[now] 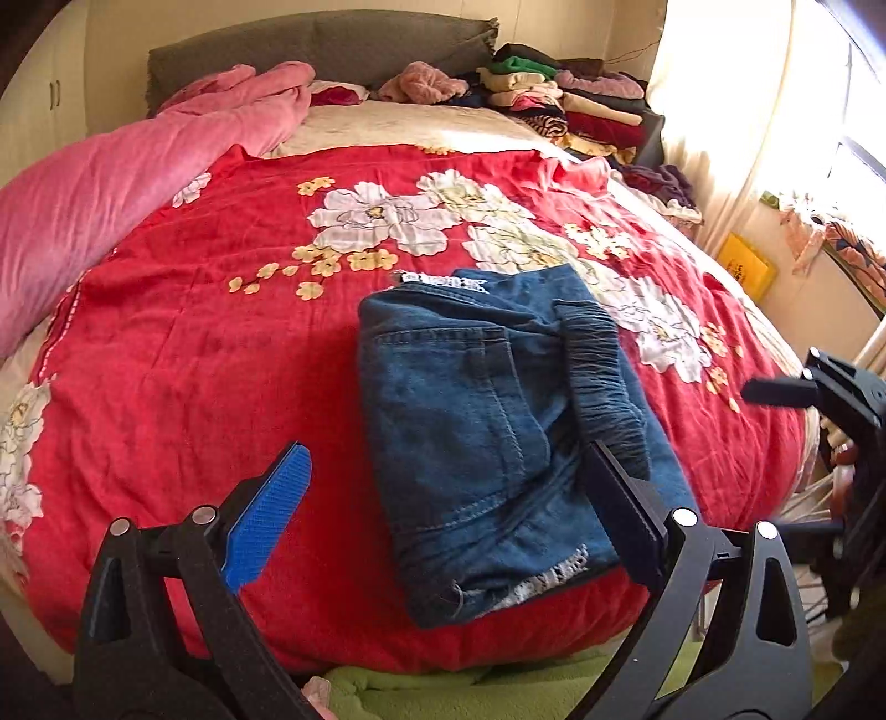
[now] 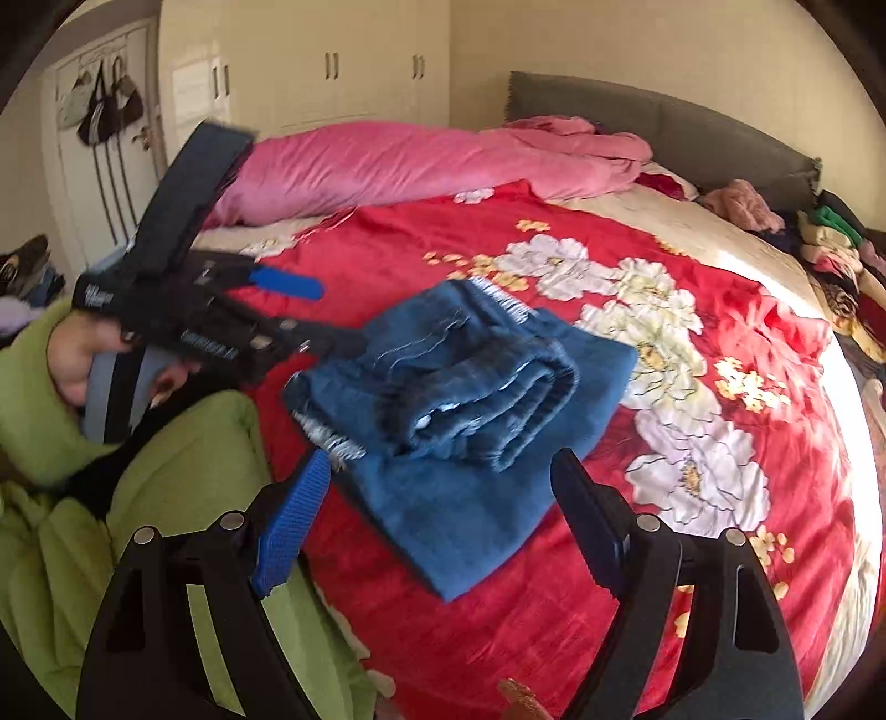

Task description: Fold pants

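Note:
Blue denim pants lie folded into a compact stack on the red floral blanket, frayed hems toward the near edge. They also show in the right wrist view. My left gripper is open and empty, held just above the near end of the pants. It also shows in the right wrist view at the left, open beside the pants. My right gripper is open and empty, over the near corner of the pants. Part of it shows at the right edge of the left wrist view.
A pink duvet is heaped along the bed's far left. A pile of folded clothes sits by the grey headboard. A window with curtains is at the right. The person's green sleeve is at the bed's near edge.

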